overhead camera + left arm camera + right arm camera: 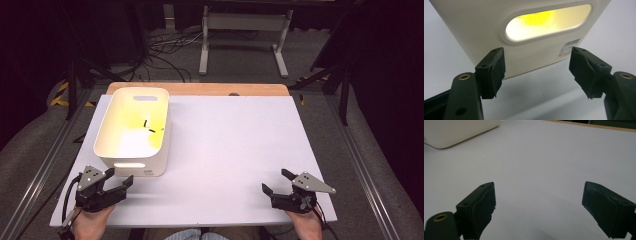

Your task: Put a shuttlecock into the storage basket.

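Left gripper jaws apart, empty, just beside white bin near wall at board's left-front corner. Right gripper jaws apart, empty, right-front. Step: approach to bin. Next: advance left jaws onto bin's near wall, close.

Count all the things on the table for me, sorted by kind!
White plastic bin with handle slots: 1
Small black pieces lying inside the bin: 3
Black two-jaw grippers, left and right, both with jaws open: 2
Total: 6

The high view looked forward and down over the counter; the left gripper view sat close against the bin, shared with both others.
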`<action>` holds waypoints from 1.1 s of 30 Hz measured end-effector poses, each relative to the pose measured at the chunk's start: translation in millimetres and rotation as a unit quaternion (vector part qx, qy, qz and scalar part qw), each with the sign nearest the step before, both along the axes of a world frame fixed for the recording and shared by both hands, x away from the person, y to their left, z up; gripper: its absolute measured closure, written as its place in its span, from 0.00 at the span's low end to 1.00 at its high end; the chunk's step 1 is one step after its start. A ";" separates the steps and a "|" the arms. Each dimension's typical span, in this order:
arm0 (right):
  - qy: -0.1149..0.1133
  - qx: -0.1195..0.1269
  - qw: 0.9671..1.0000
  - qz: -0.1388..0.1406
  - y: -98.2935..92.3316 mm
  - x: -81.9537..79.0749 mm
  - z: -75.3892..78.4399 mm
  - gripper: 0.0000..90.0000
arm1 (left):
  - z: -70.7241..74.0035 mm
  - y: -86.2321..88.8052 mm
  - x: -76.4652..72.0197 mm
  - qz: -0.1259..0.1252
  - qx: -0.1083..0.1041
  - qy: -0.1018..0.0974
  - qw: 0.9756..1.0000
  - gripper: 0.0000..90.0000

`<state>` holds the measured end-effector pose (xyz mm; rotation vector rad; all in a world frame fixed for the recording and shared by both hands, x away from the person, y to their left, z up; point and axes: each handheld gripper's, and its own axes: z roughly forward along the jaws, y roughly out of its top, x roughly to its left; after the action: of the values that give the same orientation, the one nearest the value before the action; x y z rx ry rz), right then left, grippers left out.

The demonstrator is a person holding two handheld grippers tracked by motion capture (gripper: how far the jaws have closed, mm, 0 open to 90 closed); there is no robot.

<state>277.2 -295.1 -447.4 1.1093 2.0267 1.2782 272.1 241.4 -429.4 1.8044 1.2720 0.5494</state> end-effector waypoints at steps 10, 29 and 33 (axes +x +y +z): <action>-0.002 0.007 1.000 0.009 0.7 -5.5 0.0 0.14 | -6.7 -0.6 0.9 -0.004 -0.004 0.005 1.000 0.32; 0.003 0.009 1.000 0.013 0.5 -7.7 -0.9 0.14 | -8.9 -0.1 3.1 -0.010 -0.017 0.010 1.000 0.30; 0.003 0.008 1.000 0.015 0.8 -7.6 -0.9 0.14 | -9.0 -0.2 3.1 -0.011 -0.016 0.010 1.000 0.30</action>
<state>269.6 -294.3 -448.3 1.0952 2.0467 1.3104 275.2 241.1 -438.5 1.7986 1.2674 0.4967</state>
